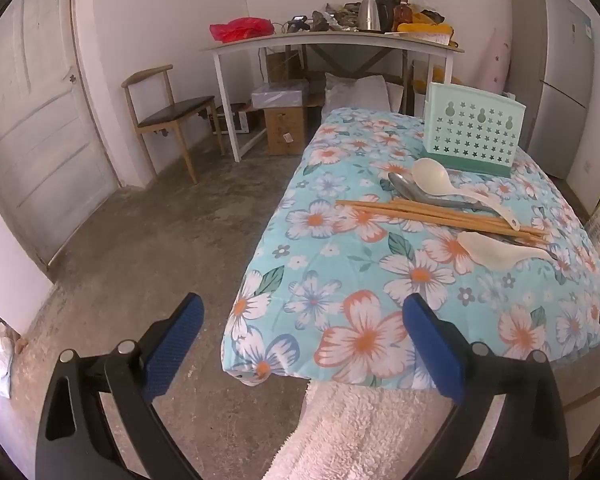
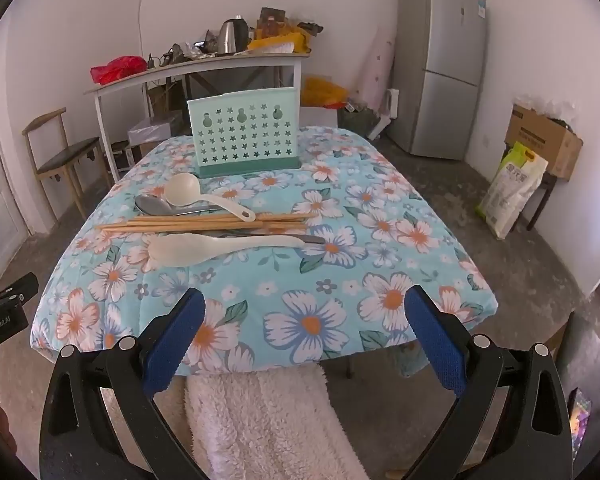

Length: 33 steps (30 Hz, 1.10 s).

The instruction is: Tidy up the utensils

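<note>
1. Utensil holder (image 2: 244, 136): matt mint plastic, perforated.
2. Chopsticks (image 2: 204, 222): bare wood.
3. Ladle (image 2: 204, 198): smooth cream plastic.
4. Spoon (image 2: 152, 205): glossy metal.
5. Floral cover (image 2: 340, 280): quilted cloth.
6. Gripper pads (image 2: 436, 340): textured blue.

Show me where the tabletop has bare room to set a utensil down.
Free: the floral cloth between the rice paddle and the near edge, and the right side beyond the chopsticks. Crowded: the utensil pile just in front of the green holder.
</note>
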Each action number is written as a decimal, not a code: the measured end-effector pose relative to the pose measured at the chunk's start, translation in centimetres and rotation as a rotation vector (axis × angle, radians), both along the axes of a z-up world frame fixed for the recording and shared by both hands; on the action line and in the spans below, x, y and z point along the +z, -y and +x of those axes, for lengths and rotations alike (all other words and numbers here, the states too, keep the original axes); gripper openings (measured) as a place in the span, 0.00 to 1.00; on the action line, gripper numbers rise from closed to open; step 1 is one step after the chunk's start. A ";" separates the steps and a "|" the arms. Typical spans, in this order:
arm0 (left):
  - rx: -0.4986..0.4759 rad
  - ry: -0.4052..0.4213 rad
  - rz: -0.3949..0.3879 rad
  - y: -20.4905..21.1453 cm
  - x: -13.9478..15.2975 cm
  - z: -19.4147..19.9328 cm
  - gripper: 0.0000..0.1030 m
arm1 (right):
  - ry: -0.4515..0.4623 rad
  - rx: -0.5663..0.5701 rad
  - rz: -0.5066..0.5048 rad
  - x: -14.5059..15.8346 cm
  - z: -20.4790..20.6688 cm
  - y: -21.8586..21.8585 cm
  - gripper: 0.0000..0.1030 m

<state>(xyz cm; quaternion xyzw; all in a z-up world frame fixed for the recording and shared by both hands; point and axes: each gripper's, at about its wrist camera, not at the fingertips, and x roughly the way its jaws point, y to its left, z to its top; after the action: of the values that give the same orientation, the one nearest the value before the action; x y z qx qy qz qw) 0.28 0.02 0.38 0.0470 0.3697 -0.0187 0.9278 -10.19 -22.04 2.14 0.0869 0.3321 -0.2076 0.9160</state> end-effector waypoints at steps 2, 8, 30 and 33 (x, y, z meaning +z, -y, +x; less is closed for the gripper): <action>-0.001 0.001 0.000 0.0 0.0 0.0 0.95 | 0.001 0.000 -0.004 -0.1 0.0 -0.1 0.92; 0.000 0.001 -0.002 0.0 0.2 0.1 0.95 | 0.003 0.001 -0.005 0.3 -0.1 0.0 0.92; -0.003 0.000 -0.007 -0.2 0.2 0.1 0.95 | 0.007 -0.002 -0.009 0.4 0.0 0.0 0.92; -0.005 0.001 -0.010 -0.3 0.4 0.1 0.95 | 0.007 -0.004 -0.006 0.2 0.1 0.1 0.92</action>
<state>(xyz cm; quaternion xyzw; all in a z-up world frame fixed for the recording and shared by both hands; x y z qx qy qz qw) 0.42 0.34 0.78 0.0434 0.3692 -0.0227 0.9280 -10.13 -22.11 2.29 0.0853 0.3281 -0.2102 0.9170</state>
